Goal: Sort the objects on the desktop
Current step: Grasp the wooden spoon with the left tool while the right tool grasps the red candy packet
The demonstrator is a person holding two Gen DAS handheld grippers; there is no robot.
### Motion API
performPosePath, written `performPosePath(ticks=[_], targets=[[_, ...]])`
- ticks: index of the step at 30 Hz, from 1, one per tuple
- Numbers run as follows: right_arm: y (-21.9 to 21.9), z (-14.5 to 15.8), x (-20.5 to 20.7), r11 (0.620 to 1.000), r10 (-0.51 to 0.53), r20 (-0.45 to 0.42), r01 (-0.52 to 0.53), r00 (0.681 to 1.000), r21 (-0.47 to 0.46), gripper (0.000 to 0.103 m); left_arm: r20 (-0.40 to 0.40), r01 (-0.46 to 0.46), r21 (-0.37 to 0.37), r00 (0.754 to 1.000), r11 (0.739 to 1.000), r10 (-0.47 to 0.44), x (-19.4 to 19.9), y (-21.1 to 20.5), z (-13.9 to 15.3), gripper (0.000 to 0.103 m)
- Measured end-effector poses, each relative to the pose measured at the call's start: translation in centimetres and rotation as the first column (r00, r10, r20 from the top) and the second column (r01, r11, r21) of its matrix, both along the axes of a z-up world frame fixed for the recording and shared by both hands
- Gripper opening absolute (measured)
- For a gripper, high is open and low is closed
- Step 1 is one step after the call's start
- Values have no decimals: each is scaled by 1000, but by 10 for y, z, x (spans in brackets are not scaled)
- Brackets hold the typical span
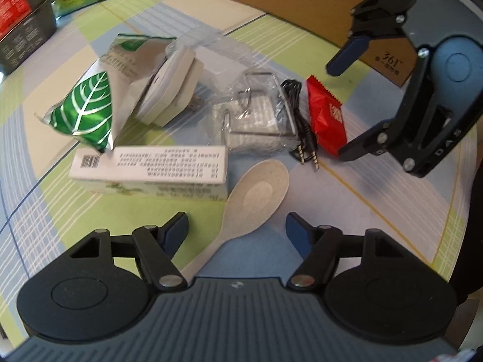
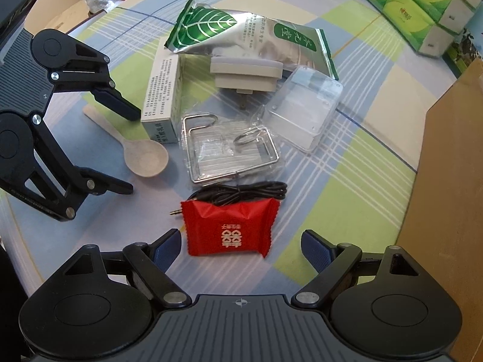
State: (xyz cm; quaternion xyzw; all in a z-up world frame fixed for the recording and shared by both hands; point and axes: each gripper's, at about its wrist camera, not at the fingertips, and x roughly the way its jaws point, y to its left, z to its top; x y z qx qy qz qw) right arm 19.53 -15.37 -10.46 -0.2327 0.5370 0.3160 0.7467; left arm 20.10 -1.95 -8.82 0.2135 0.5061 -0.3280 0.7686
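Observation:
A beige spoon [image 1: 256,187] lies on the checked tablecloth, its handle running back between the fingers of my open left gripper [image 1: 237,226]. A red sweet packet [image 2: 229,226] lies flat between the fingers of my open right gripper [image 2: 241,241], with neither finger touching it. From the right wrist view the left gripper [image 2: 129,150] stands at the left, astride the spoon [image 2: 148,157]. The right gripper [image 1: 344,105] hovers over the red packet [image 1: 326,117] in the left wrist view. Nothing is held.
A black audio cable [image 2: 241,191], a bagged wire rack [image 2: 229,154], a clear plastic case [image 2: 302,108], a white plug adapter [image 2: 244,75], a green-leaf foil pouch [image 2: 247,36] and a white box [image 2: 163,90] crowd the middle. A cardboard box [image 2: 446,166] stands right; tissue packs [image 2: 422,6] behind.

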Motion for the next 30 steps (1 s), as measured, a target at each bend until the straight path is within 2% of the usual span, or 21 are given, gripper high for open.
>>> performPosePath(ticks=[7,13,15,16,18,22,30], targets=[[3,-7,4,1000,4,-15,-3,1000,20,84,3,39,-16,999,999,-39,2,-9,1,54],[7,-12,5,1000,-1,-28,2,1000,31,77,-2,50,-14,999,999,-51,-5,-15,4,31],[7,-12,5,999,-14,-33,16,999,43,70,-11,50,-12,999,999,-51,-8,-17,5,18],[8,-12,5,999,-18,-27,19,999,43,68,-16,47,-12,999,999,-47,-9,-18,6,15],[8,-10,3,999,-12,-19,12,1000,39,55,-29,36,-9,999,999,-37,-11,-19,6,10],[4,-6,-1,999,-12,-46,14,999,39,41,-50,4,-12,999,1000,-4,-14,-19,7,9],[-9,0,-22,1000,21,-71,-22,997,-4,38,-51,7,3,999,1000,-7,-29,-27,7,7]])
